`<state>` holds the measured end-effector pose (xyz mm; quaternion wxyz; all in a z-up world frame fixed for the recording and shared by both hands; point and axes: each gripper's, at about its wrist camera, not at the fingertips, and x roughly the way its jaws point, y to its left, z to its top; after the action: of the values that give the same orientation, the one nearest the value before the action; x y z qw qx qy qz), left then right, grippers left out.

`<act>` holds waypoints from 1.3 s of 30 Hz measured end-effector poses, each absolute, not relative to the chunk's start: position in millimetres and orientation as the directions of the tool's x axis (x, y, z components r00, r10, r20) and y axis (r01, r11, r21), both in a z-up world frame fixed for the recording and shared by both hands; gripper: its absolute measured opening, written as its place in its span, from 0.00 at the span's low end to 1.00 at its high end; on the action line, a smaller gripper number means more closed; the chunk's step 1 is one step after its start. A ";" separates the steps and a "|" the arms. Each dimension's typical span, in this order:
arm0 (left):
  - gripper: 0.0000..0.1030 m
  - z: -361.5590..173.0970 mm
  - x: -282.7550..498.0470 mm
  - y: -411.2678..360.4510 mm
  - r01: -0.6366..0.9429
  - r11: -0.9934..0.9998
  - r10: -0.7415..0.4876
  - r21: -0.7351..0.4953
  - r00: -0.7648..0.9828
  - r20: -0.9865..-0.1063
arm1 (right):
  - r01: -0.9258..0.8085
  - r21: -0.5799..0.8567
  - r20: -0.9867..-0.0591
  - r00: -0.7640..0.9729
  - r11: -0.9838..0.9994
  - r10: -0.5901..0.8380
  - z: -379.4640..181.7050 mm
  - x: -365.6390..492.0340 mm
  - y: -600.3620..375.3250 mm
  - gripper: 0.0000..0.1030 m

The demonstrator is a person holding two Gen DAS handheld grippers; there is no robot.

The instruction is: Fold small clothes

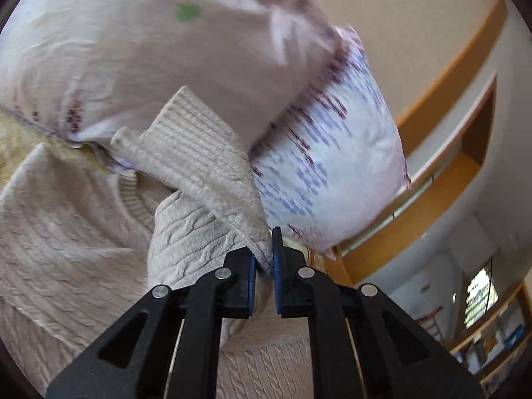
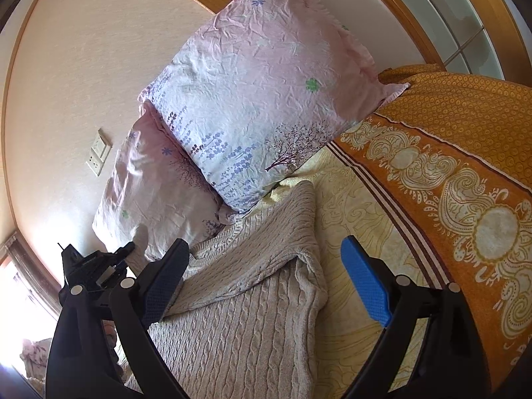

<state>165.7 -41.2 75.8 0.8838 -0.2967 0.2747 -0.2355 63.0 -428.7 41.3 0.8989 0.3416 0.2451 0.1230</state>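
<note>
Sweater (image 2: pixel 252 299) on bedspread (image 2: pixel 432 179); pillows (image 2: pixel 252 99) behind, against wall (image 2: pixel 83 66).

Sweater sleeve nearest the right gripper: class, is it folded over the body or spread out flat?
Folded over. The sleeve lies diagonally across the cable-knit sweater, its cuff near the pillows.

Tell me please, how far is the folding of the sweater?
Done: one sleeve already lies folded across the sweater. In hand: the left gripper is shut on the other sleeve's cuff. The right gripper hovers open. Left: laying that sleeve over, then folding the body.
</note>
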 end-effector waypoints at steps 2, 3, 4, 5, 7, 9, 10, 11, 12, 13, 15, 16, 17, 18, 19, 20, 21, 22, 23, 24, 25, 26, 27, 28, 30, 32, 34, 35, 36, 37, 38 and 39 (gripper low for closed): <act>0.08 66.4 172.1 -85.0 0.313 0.749 -0.608 -0.584 0.675 -0.418 | -0.052 0.675 -0.357 0.850 0.736 0.388 41.4 62.4 -428.8 0.92; 0.08 58.4 174.8 -106.2 0.334 0.776 -0.604 -0.535 0.640 -0.476 | -0.052 0.675 -0.357 0.850 0.736 0.388 41.2 62.5 -428.8 0.92; 0.10 49.1 176.2 -125.7 0.352 0.804 -0.585 -0.479 0.608 -0.536 | -0.050 0.674 -0.359 0.849 0.737 0.387 41.2 62.5 -428.8 0.92; 0.12 39.4 175.4 -141.4 0.376 0.822 -0.569 -0.428 0.575 -0.588 | -0.049 0.675 -0.360 0.849 0.737 0.387 41.0 62.5 -428.9 0.92; 0.21 24.6 168.3 -164.7 0.424 0.845 -0.525 -0.327 0.537 -0.660 | -0.048 0.676 -0.363 0.847 0.735 0.389 40.7 63.0 -429.3 0.92; 0.42 20.8 155.1 -170.6 0.462 0.846 -0.505 -0.265 0.539 -0.674 | -0.048 0.677 -0.365 0.844 0.734 0.392 40.2 63.6 -429.4 0.92; 0.55 22.7 149.3 -168.3 0.465 0.851 -0.495 -0.245 0.550 -0.673 | -0.048 0.678 -0.367 0.843 0.734 0.394 40.1 64.2 -429.6 0.92; 0.59 26.2 143.2 -162.6 0.466 0.852 -0.492 -0.236 0.563 -0.664 | -0.048 0.679 -0.368 0.842 0.733 0.395 39.9 64.4 -429.9 0.92; 0.63 30.2 137.6 -155.2 0.470 0.852 -0.493 -0.231 0.574 -0.654 | -0.048 0.680 -0.367 0.842 0.731 0.396 39.8 64.4 -430.3 0.92; 0.67 34.9 132.0 -146.6 0.469 0.856 -0.487 -0.220 0.586 -0.647 | -0.049 0.683 -0.364 0.842 0.729 0.398 39.7 64.0 -431.0 0.92; 0.69 43.8 122.0 -126.5 0.450 0.874 -0.454 -0.185 0.617 -0.644 | -0.055 0.693 -0.353 0.843 0.719 0.405 39.0 63.1 -432.9 0.90; 0.69 46.3 116.0 -112.0 0.430 0.888 -0.426 -0.164 0.632 -0.647 | -0.053 0.696 -0.354 0.842 0.716 0.407 38.9 63.0 -434.0 0.87; 0.69 50.3 112.2 -97.6 0.404 0.903 -0.394 -0.144 0.647 -0.653 | -0.045 0.685 -0.378 0.832 0.727 0.407 40.0 64.7 -432.9 0.79; 0.69 51.7 106.0 -79.7 0.375 0.918 -0.362 -0.129 0.659 -0.659 | -0.048 0.669 -0.406 0.813 0.741 0.419 42.4 68.4 -429.8 0.75; 0.70 52.8 99.9 -61.3 0.347 0.930 -0.335 -0.120 0.669 -0.663 | -0.059 0.665 -0.424 0.791 0.745 0.441 45.8 73.2 -426.0 0.72; 0.70 53.8 93.9 -42.3 0.312 0.944 -0.302 -0.109 0.681 -0.667 | -0.071 0.668 -0.441 0.764 0.741 0.470 48.7 78.8 -421.3 0.70; 0.71 53.4 89.4 -22.4 0.268 0.959 -0.260 -0.094 0.693 -0.673 | -0.078 0.663 -0.472 0.728 0.744 0.497 52.4 88.2 -414.4 0.69; 0.72 52.5 85.5 -3.3 0.227 0.970 -0.223 -0.085 0.700 -0.679 | -0.086 0.646 -0.506 0.696 0.758 0.510 55.2 97.3 -406.2 0.67; 0.72 51.3 81.9 14.7 0.190 0.978 -0.195 -0.084 0.701 -0.686 | -0.099 0.617 -0.539 0.670 0.781 0.511 58.0 106.5 -397.3 0.64; 0.72 49.4 80.0 30.5 0.151 0.984 -0.172 -0.091 0.701 -0.692 | -0.109 0.575 -0.581 0.644 0.811 0.498 60.0 117.1 -387.3 0.63; 0.72 47.8 77.0 46.3 0.112 0.988 -0.156 -0.108 0.696 -0.701 | -0.115 0.528 -0.623 0.620 0.842 0.476 59.2 126.4 -377.2 0.62; 0.72 44.2 74.7 59.7 0.081 0.988 -0.151 -0.132 0.684 -0.713 | -0.125 0.485 -0.661 0.595 0.866 0.456 56.6 135.5 -368.1 0.61; 0.72 40.4 71.1 71.2 0.055 0.986 -0.153 -0.157 0.672 -0.724 | -0.131 0.442 -0.701 0.566 0.887 0.433 51.7 144.9 -359.5 0.57; 0.72 37.0 68.3 80.2 0.036 0.984 -0.155 -0.176 0.664 -0.731 | -0.127 0.410 -0.735 0.540 0.903 0.409 46.4 152.9 -352.1 0.56; 0.72 31.3 62.7 90.6 0.012 0.983 -0.144 -0.182 0.661 -0.737 | -0.113 0.367 -0.783 0.499 0.923 0.372 34.3 164.3 -342.2 0.52; 0.72 27.4 59.1 95.8 -0.001 0.985 -0.128 -0.171 0.661 -0.739 | -0.108 0.328 -0.812 0.475 0.939 0.338 24.5 169.5 -334.9 0.49; 0.72 24.9 58.3 99.1 -0.007 0.985 -0.126 -0.173 0.658 -0.743 | -0.116 0.311 -0.822 0.465 0.943 0.328 18.9 168.5 -330.9 0.41; 0.72 23.6 59.0 100.3 -0.009 0.985 -0.123 -0.170 0.654 -0.746 | -0.130 0.313 -0.821 0.461 0.941 0.337 17.4 166.7 -328.3 0.26; 0.72 21.6 60.2 100.2 -0.012 0.987 -0.116 -0.163 0.651 -0.751 | -0.147 0.302 -0.822 0.461 0.942 0.336 16.9 163.9 -324.5 0.20; 0.72 19.9 63.1 98.0 -0.012 0.988 -0.109 -0.153 0.646 -0.756 | -0.163 0.277 -0.823 0.469 0.947 0.322 19.1 160.9 -320.6 0.18; 0.72 18.0 65.3 97.1 -0.012 0.990 -0.101 -0.142 0.639 -0.763 | -0.181 0.261 -0.821 0.475 0.948 0.317 21.1 159.9 -316.7 0.09; 0.72 15.7 68.0 94.8 -0.014 0.991 -0.093 -0.131 0.633 -0.769 | -0.190 0.255 -0.818 0.480 0.948 0.316 24.1 159.7 -313.8 0.08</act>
<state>68.0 94.8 15.7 0.9013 -0.0623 0.4281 -0.0220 159.7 -313.8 24.1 0.8579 0.0648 0.4879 0.1475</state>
